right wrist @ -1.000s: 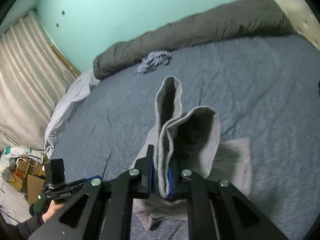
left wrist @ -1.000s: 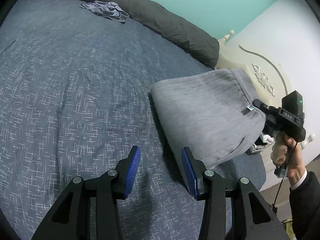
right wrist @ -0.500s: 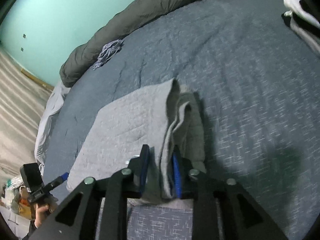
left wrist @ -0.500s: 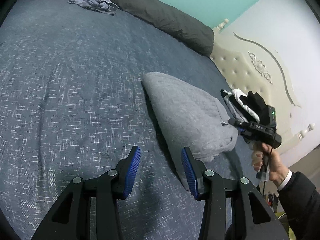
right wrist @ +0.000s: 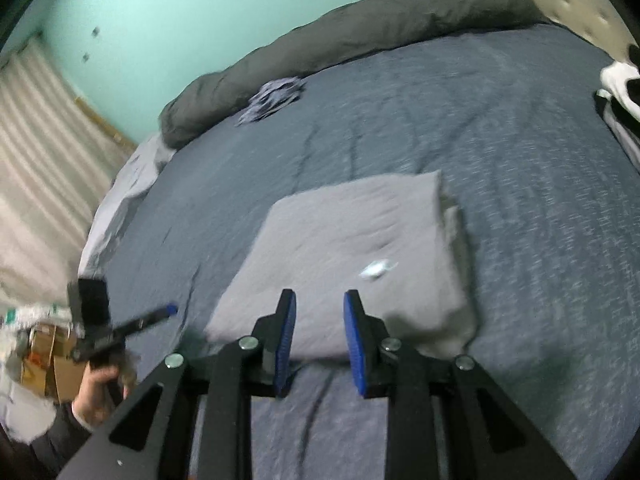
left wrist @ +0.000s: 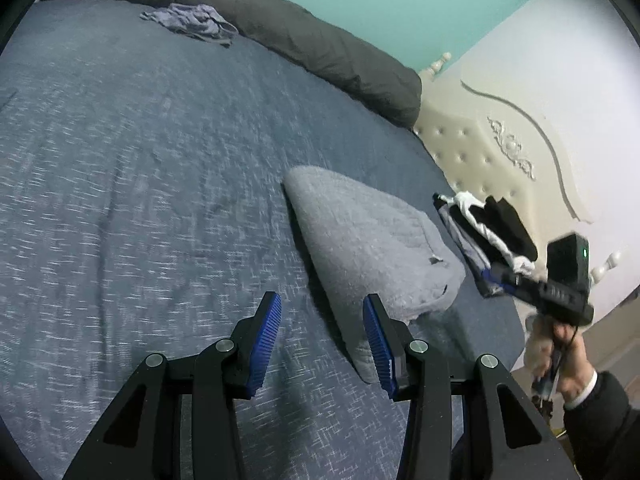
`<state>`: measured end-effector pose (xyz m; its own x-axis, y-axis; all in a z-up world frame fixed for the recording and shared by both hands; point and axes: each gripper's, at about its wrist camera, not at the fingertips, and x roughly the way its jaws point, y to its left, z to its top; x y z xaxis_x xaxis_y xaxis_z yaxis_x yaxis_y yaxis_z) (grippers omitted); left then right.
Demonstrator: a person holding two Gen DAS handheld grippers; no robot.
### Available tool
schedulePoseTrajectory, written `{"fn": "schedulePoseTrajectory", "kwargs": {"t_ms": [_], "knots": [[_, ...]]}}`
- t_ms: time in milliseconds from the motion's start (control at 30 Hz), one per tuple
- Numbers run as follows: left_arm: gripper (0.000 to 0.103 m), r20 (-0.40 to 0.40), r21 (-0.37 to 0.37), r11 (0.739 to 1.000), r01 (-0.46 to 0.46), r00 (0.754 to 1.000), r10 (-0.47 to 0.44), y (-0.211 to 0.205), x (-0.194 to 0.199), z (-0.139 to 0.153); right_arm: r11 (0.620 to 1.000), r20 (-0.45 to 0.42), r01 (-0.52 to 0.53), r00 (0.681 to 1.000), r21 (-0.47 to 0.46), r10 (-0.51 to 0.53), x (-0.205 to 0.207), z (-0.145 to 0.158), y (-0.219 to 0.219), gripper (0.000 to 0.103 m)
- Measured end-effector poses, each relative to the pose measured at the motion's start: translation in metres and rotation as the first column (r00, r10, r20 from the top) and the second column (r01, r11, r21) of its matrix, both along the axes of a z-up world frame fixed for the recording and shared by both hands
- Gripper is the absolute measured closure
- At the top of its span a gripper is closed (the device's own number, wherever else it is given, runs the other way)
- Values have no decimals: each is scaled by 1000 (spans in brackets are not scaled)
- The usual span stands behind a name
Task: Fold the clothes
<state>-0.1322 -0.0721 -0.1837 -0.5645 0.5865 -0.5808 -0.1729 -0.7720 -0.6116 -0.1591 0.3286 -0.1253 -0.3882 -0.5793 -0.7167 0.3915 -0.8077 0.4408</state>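
The grey garment [right wrist: 352, 256] lies folded on the bed [right wrist: 520, 160] (apparently finished), both grippers' fingers [right wrist: 286, 336] apart and empty, so next comes the crumpled garment [right wrist: 276, 96].

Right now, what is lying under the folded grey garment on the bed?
The folded grey garment lies directly on the blue-grey bedcover, which shows all around it. Whatever is between its folded layers cannot be seen.

Both wrist cameras look steeply down along their own fingers, close over the bed [left wrist: 120, 160], the left from the folded grey garment's [left wrist: 372, 240] left, the right from its near edge, sharing garment, bed and dark duvet [right wrist: 360, 28].
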Motion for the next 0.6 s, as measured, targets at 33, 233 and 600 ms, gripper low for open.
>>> {"fn": "schedulePoseTrajectory", "kwargs": {"t_ms": [33, 233, 600], "knots": [[56, -5, 6, 1000, -8, 1000, 8, -5, 3, 3, 1000, 1, -16, 1000, 7, 16, 6, -2, -6, 79], [57, -32, 22, 998, -63, 997, 64, -36, 20, 12, 989, 70, -122, 991, 78, 117, 27, -31, -66, 67], [57, -13, 54, 991, -119, 993, 120, -76, 42, 1, 958, 84, -131, 990, 256, 113, 22, -84, -153, 59]]}}
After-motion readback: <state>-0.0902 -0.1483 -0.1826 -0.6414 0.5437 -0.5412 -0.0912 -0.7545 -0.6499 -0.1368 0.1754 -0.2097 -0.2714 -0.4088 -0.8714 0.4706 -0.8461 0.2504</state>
